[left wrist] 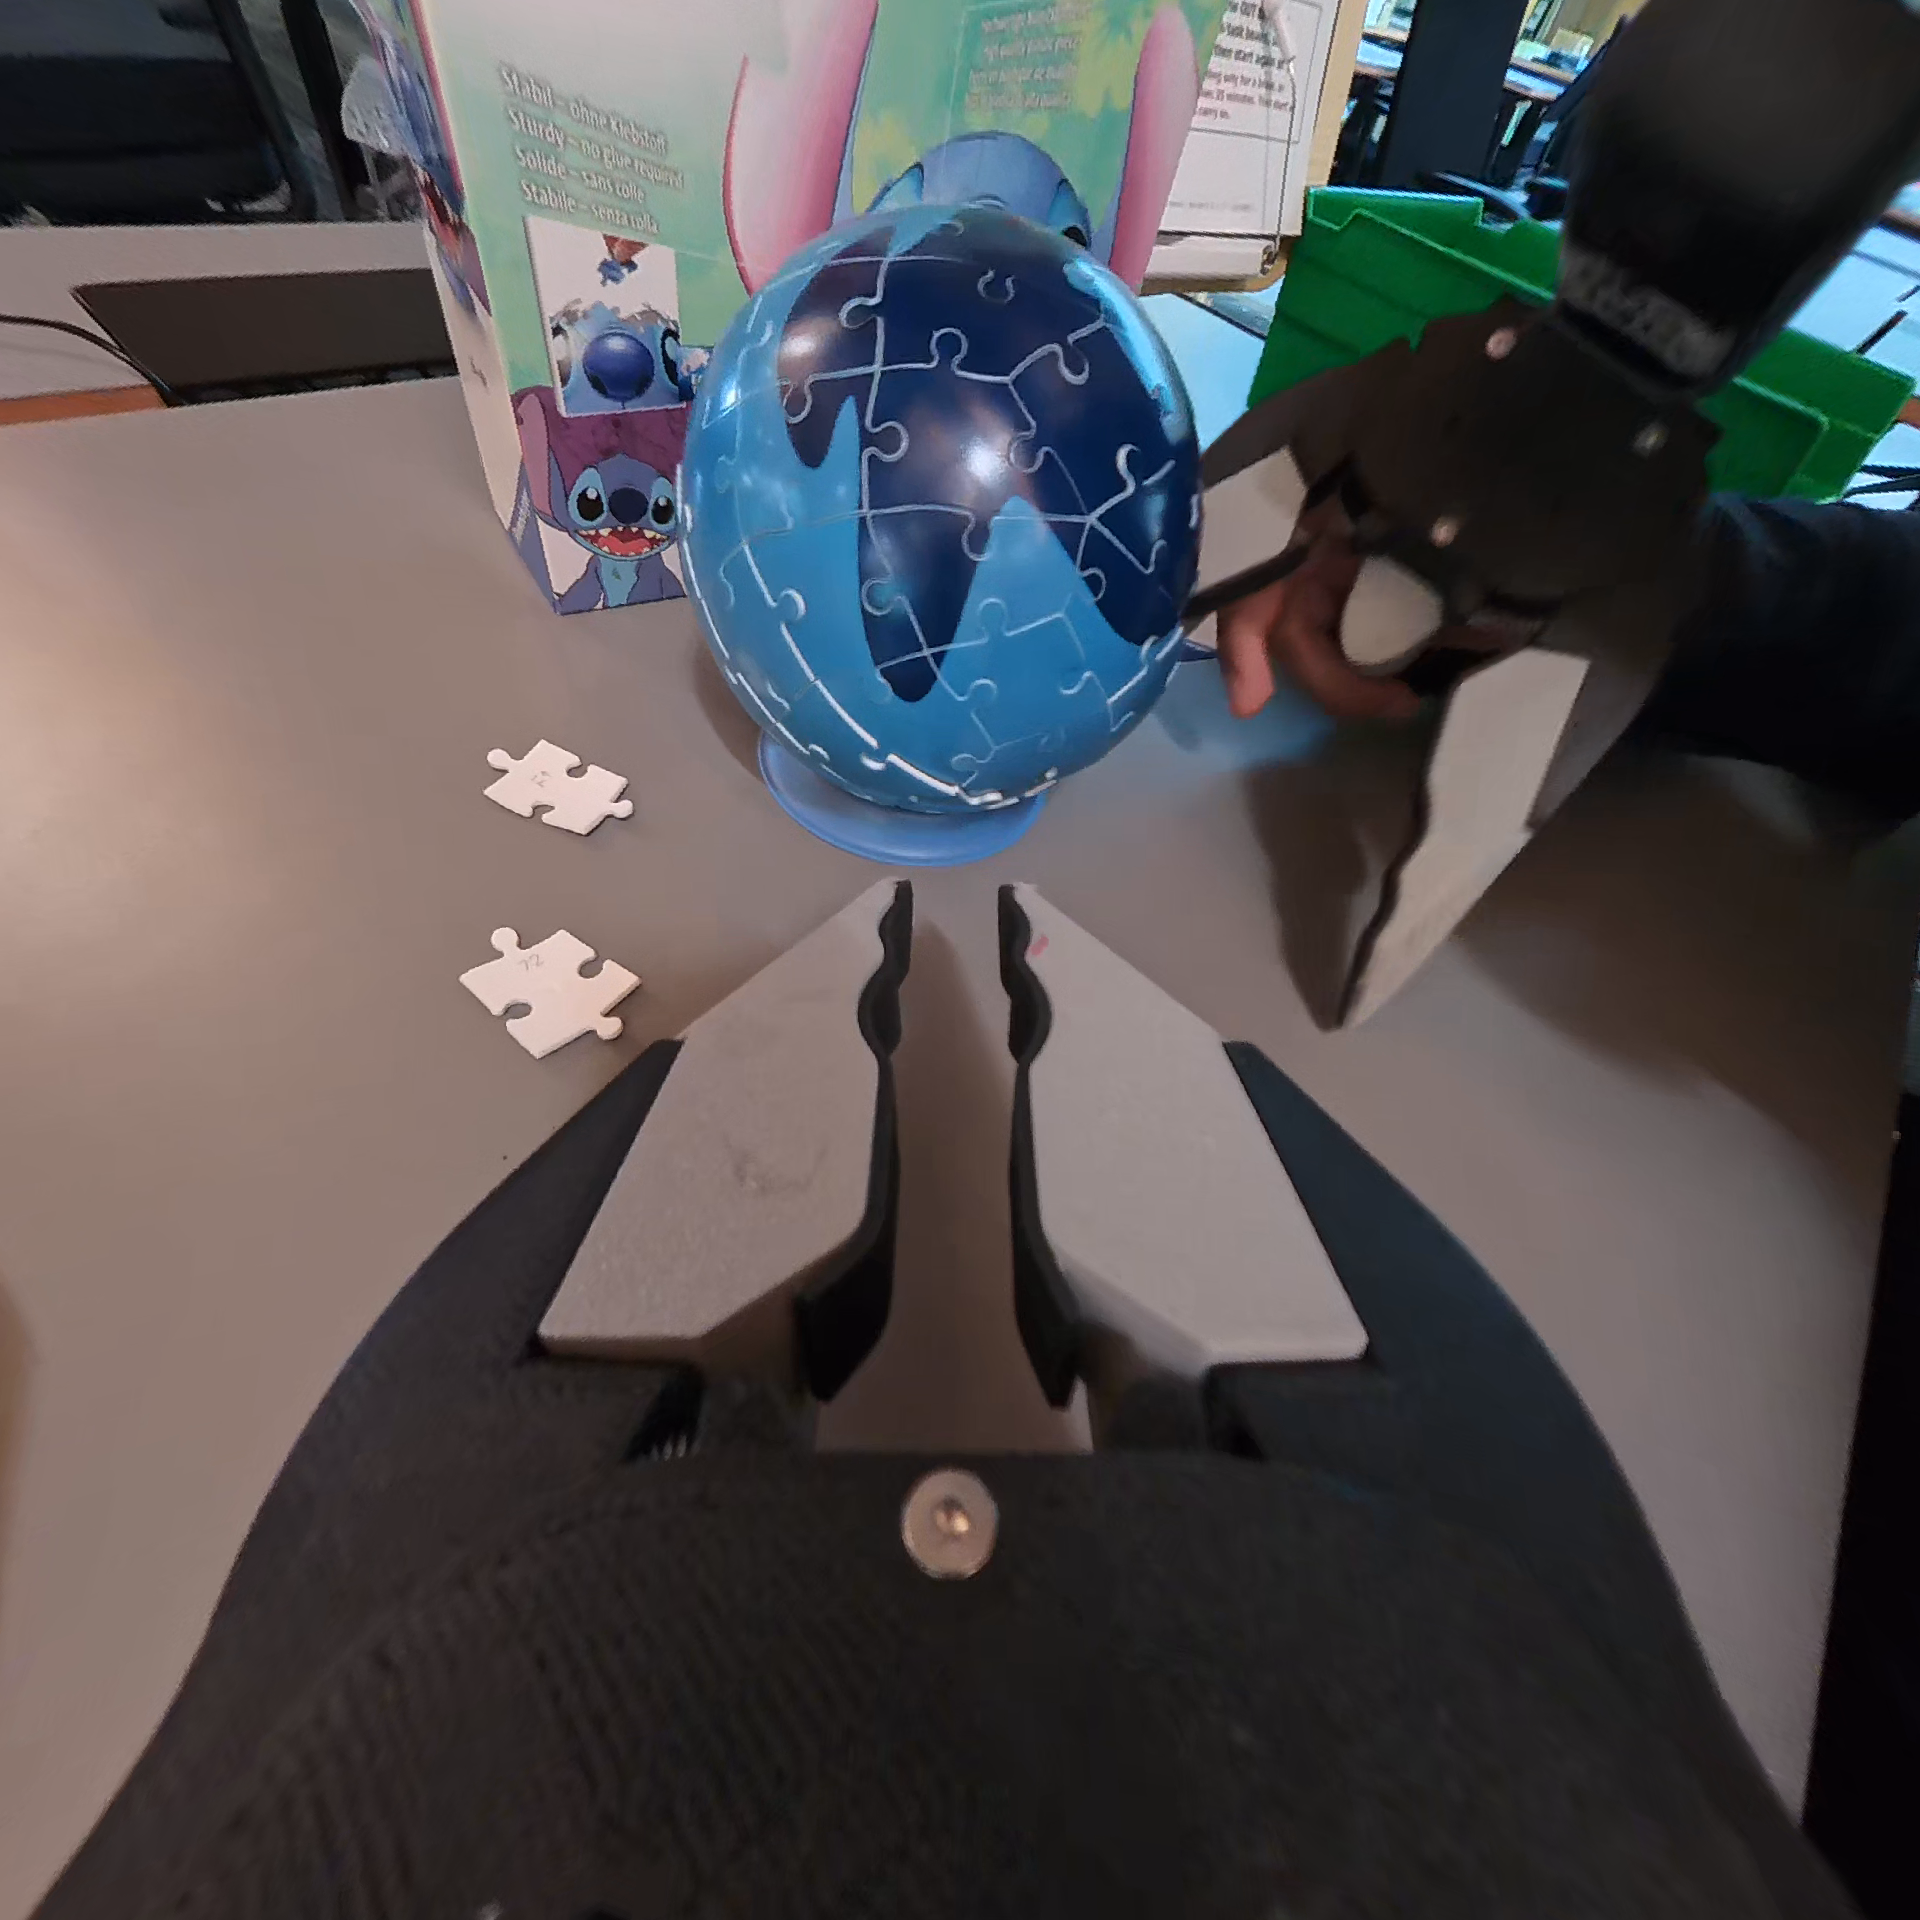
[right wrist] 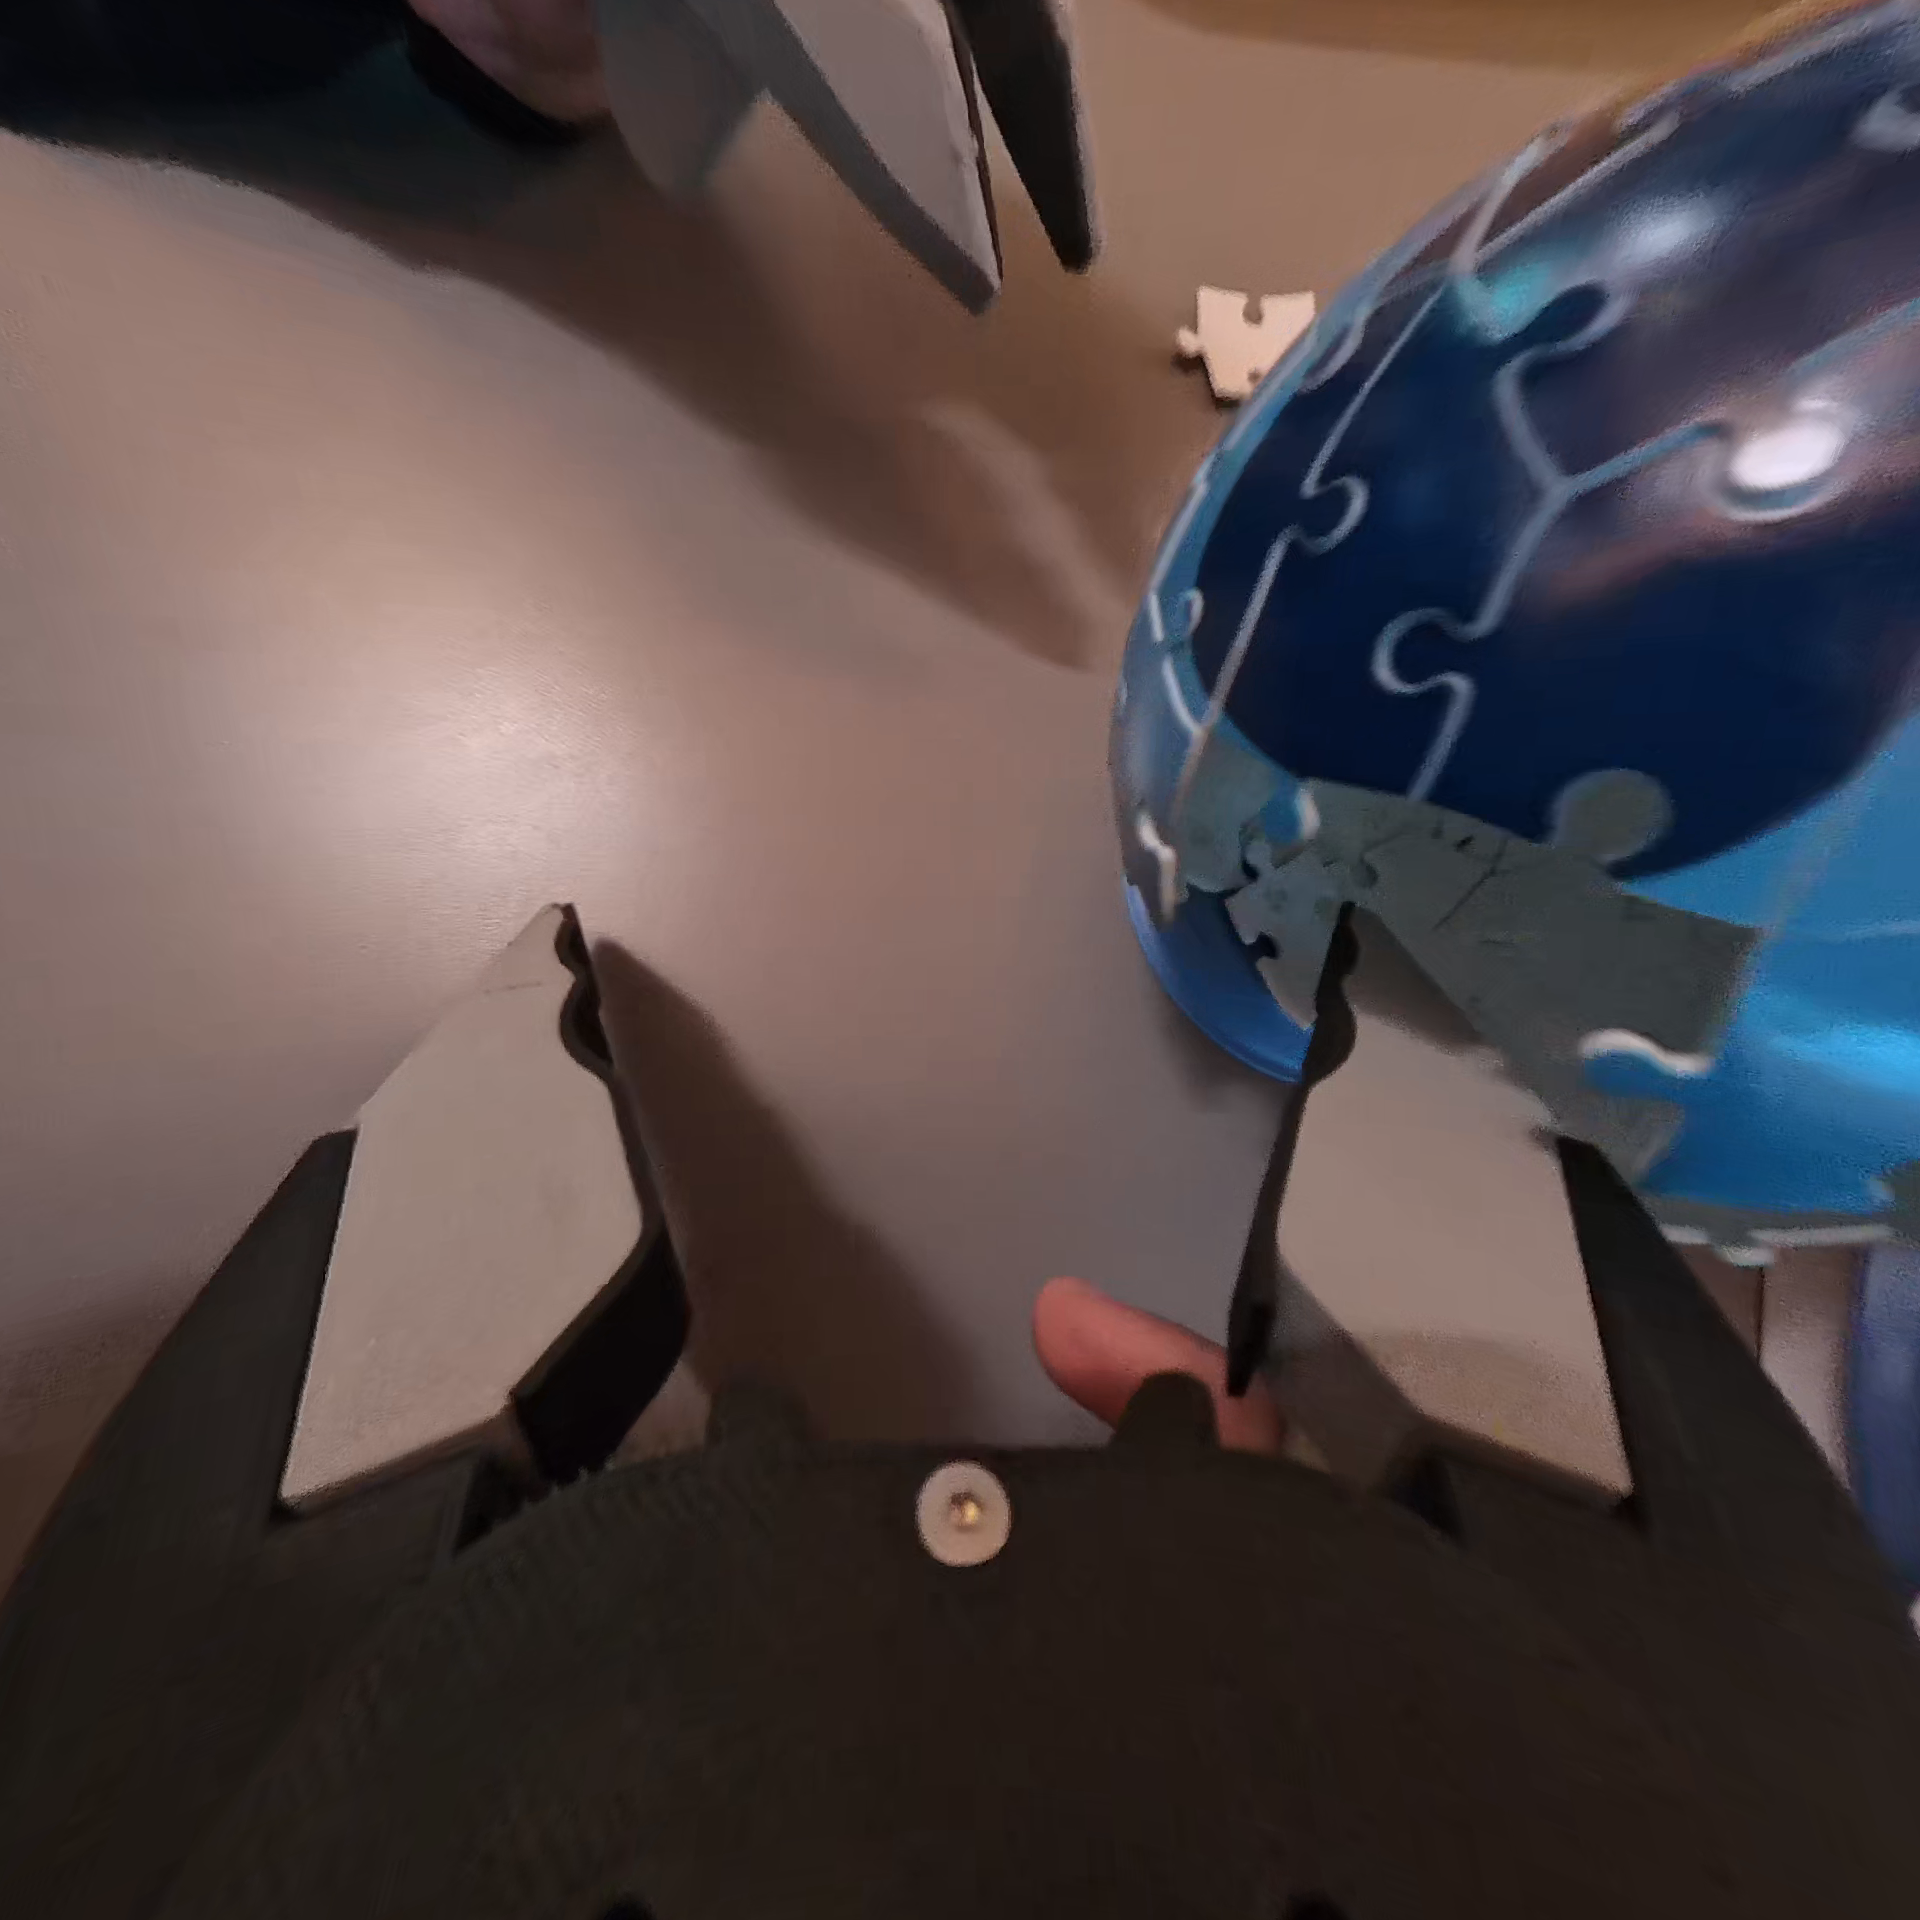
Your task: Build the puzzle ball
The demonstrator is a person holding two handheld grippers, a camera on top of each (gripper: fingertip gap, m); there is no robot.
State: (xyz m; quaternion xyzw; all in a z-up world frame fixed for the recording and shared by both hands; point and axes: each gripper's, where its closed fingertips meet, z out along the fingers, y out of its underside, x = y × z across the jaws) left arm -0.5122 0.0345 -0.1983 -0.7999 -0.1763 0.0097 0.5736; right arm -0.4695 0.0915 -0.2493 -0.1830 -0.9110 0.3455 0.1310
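Note:
The blue puzzle ball [left wrist: 935, 520] stands tilted on a light blue ring stand [left wrist: 894, 836] in the middle of the left wrist view. Two white face-down puzzle pieces lie left of it, one farther [left wrist: 558, 787] and one nearer [left wrist: 551, 989]. My left gripper [left wrist: 956, 899] is empty, just in front of the stand, with a narrow gap between its jaws. My right gripper [right wrist: 951, 925] is wide open and empty. Its right fingertip [right wrist: 1335, 966] rests at the edge of an opening in the ball [right wrist: 1558, 520], where grey piece backs [right wrist: 1475, 904] show.
The grey table [left wrist: 312, 1195] carries the puzzle box [left wrist: 582, 312] behind the ball and a green crate [left wrist: 1558, 343] at the back right. A light blue flat part [left wrist: 1257, 727] lies by the person's hand [left wrist: 1299, 644]. One white piece [right wrist: 1236, 343] shows beside the ball. Tip to tip, the grippers are about 10 centimetres apart.

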